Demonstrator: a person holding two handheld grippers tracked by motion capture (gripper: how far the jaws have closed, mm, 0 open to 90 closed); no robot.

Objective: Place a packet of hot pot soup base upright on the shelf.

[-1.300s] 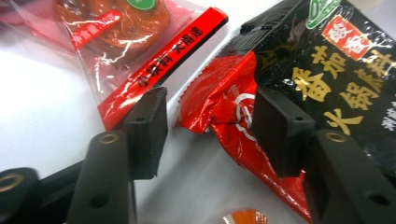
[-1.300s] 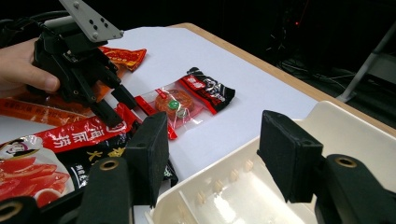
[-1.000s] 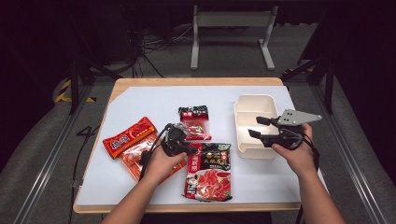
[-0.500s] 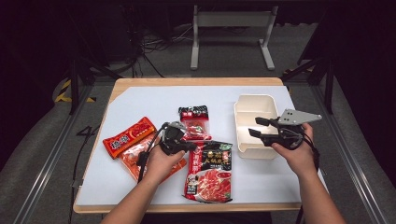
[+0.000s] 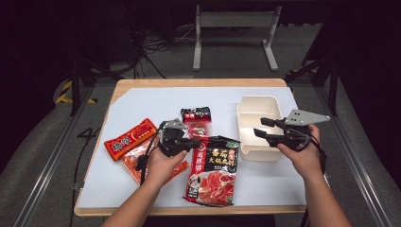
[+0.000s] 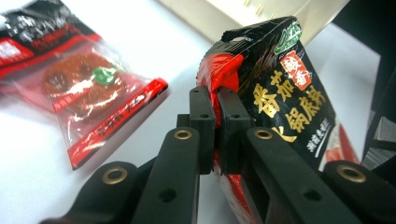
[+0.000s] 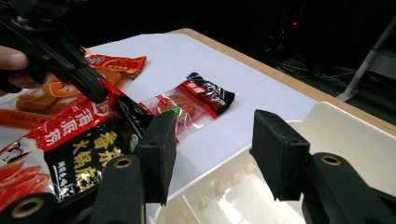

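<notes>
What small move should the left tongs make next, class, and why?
Probably lift the big sauce packet and carry it toward the white box. The left tongs are already shut on its top corner, and the box looks empty.

Between my left jaws is a shiny plastic soup packet point(image 6: 275, 93), smooth but crinkled where I pinch it. My jaws are matt black plastic with little brass pins. Left of them lies a clear glossy sauce bag point(image 6: 88, 88). Under my right jaws is a smooth cream plastic box point(image 7: 355, 140).
</notes>
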